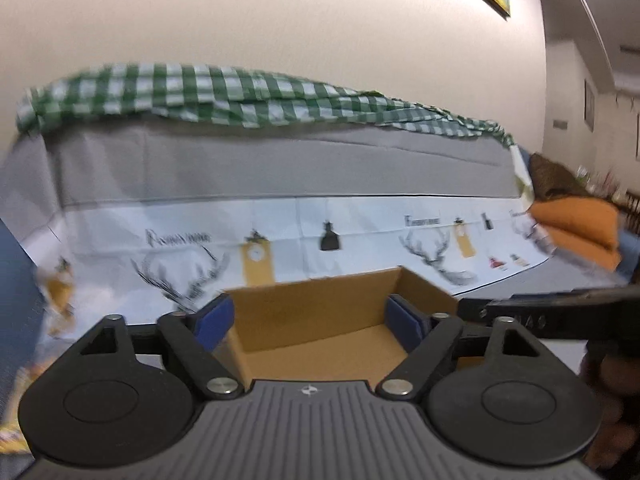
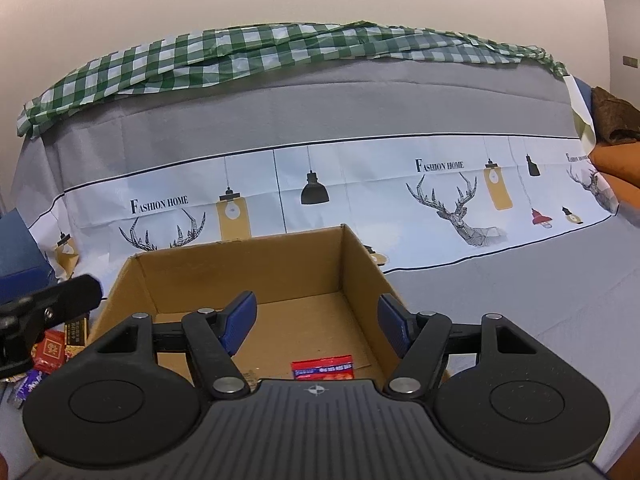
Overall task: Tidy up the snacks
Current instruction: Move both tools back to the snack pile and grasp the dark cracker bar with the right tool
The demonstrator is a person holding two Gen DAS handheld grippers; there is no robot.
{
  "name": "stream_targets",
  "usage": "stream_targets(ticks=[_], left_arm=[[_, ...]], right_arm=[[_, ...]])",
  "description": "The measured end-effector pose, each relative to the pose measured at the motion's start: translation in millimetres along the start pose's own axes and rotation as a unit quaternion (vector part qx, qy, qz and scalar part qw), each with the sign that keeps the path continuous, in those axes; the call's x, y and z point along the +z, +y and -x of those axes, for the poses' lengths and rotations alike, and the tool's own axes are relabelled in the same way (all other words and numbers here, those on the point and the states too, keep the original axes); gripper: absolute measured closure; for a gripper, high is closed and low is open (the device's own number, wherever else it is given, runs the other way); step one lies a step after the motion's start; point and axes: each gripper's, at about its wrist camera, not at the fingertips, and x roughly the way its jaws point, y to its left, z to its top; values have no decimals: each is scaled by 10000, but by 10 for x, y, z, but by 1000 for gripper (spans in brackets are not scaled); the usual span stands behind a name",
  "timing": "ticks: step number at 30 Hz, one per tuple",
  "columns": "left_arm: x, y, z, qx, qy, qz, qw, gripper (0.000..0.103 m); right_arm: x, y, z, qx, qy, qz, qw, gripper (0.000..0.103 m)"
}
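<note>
An open brown cardboard box (image 2: 248,272) stands on the cloth-covered surface; it also shows in the left wrist view (image 1: 320,300). A red snack packet (image 2: 323,369) lies on the box floor near its front. My right gripper (image 2: 316,320) is open and empty above the box's front part. My left gripper (image 1: 310,320) is open and empty, over the box's left front. Several loose snack packets (image 2: 50,350) lie on the surface left of the box. The left view is blurred.
A grey and white cloth with deer and lamp prints (image 2: 460,208) covers the surface. A green checked cloth (image 2: 240,56) lies along the back. Orange cushions (image 1: 576,228) sit at the right. A dark blue box (image 2: 20,260) stands at the left.
</note>
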Motion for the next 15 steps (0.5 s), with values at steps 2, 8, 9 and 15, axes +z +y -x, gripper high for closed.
stream_targets(ticks=[2, 8, 9, 15], left_arm=[[6, 65, 80, 66, 45, -130, 9999, 38], [33, 449, 373, 109, 419, -343, 9985, 76], [-3, 515, 451, 132, 446, -565, 9973, 77], [-359, 1134, 785, 687, 701, -195, 9950, 77]], right_arm=[[-11, 38, 20, 2, 6, -65, 10000, 39], [-56, 231, 93, 382, 69, -354, 9986, 68], [-64, 276, 116, 468, 53, -371, 9982, 69], [-88, 561, 200, 1040, -23, -285, 9942, 69]])
